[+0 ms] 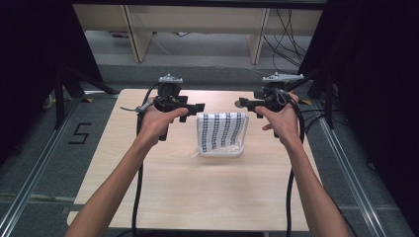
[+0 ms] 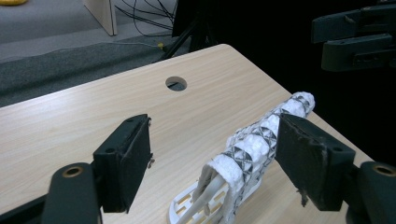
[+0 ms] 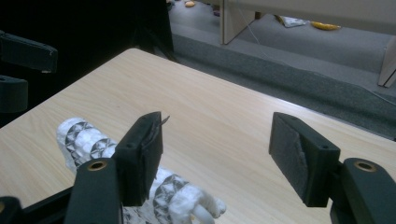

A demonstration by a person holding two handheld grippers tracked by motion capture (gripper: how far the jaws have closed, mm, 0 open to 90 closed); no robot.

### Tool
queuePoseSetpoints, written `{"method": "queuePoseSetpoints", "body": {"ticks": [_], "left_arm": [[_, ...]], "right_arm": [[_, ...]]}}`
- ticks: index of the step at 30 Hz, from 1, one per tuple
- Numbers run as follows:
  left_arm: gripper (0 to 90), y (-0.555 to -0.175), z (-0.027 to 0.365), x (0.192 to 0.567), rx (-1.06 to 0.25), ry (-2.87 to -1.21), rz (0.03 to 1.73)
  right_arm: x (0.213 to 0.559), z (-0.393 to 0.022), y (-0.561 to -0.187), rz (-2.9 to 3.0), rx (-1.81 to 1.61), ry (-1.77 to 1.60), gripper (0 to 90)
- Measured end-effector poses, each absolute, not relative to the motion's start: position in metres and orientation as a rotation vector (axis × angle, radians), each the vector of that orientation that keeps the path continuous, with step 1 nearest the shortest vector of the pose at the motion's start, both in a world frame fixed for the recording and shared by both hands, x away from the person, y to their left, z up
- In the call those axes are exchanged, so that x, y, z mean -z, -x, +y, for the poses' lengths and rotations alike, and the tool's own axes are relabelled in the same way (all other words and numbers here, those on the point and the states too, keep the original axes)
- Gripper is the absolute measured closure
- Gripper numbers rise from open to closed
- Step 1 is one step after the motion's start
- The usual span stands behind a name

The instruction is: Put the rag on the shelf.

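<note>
A white cloth with black patterned stripes is draped over a small white plastic rack at the middle of the wooden table. My left gripper hovers just left of the cloth's far end, jaws open. My right gripper hovers just right of that end, also open. In the left gripper view the cloth lies low ahead beside the right-hand jaw of the left gripper, with the rack under it; nothing is pinched. In the right gripper view the cloth lies lower left of the right gripper.
A round cable hole sits in the table near its far edge. Wooden furniture legs and loose cables stand on the grey floor beyond. Black stands flank the table. The other gripper shows at upper right in the left gripper view.
</note>
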State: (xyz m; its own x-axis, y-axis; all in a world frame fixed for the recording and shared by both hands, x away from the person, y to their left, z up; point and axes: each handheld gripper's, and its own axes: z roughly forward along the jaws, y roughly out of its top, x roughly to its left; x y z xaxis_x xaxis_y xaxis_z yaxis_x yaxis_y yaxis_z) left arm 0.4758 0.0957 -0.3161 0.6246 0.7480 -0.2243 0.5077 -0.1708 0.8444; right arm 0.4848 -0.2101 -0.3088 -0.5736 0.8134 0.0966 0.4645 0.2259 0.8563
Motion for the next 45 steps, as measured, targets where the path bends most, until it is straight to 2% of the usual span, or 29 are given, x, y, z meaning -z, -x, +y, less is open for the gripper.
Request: {"method": "queuePoseSetpoints", "body": {"ticks": [31, 45], "left_arm": [[22.3, -0.426, 0.121, 0.338, -0.296, -1.835, 0.950], [21.4, -0.402, 0.134, 0.356, -0.253, -1.823, 0.928]], "right_arm": [[0.313, -0.206, -0.445, 2.161, -1.312, -1.107, 30.8], [0.323, -0.209, -0.424, 2.159, -1.312, -1.103, 29.4]]}}
